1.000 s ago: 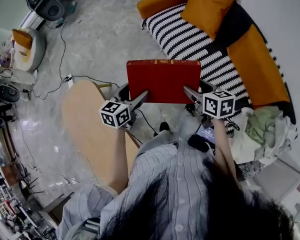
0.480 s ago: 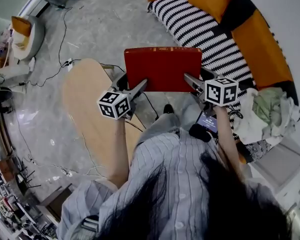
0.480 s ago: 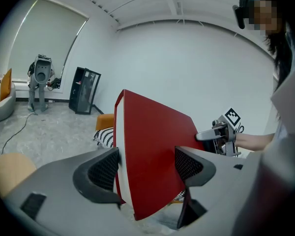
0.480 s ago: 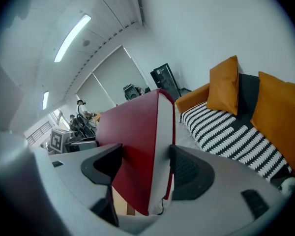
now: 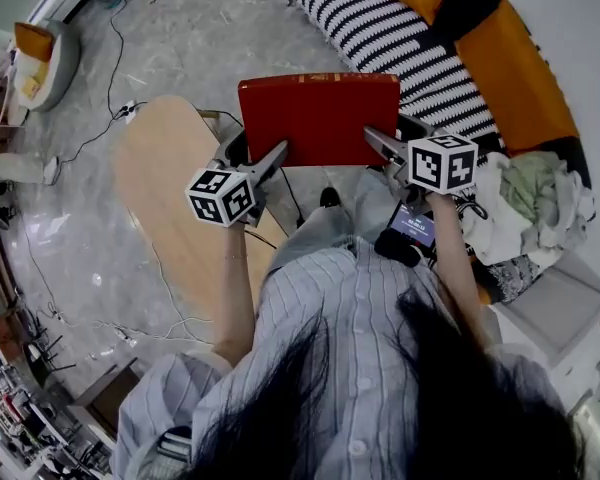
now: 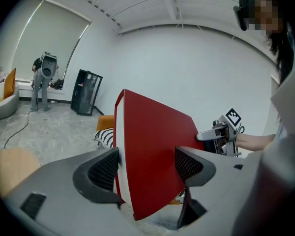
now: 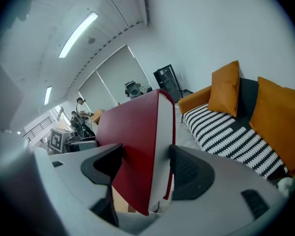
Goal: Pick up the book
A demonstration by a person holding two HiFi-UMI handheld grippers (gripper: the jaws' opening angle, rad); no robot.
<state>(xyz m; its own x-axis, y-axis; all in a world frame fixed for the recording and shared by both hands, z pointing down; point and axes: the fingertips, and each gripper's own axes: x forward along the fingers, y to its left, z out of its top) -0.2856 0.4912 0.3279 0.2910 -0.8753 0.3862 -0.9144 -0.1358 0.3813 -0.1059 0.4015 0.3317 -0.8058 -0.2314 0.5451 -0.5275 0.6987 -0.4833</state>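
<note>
two small pinches are all that's carrying it, so my guess is if either hand tilts or pulls outward the book (image 5: 318,118) twists out and drops. left gripper (image 5: 276,154) is clamped on its near left corner, right gripper (image 5: 375,138) on the near right corner, book up in the air between them, wooden table (image 5: 170,208) below-left, striped sofa (image 5: 400,38) beyond.

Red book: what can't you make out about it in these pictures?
- Title or print on the red book: the head view shows only a plain red cover, and anything finer is too small.
- Its lower corner: in the left gripper view, hidden behind the left gripper body.
- Its second cover: in the right gripper view, turned away from the camera, between the right gripper jaws.
</note>
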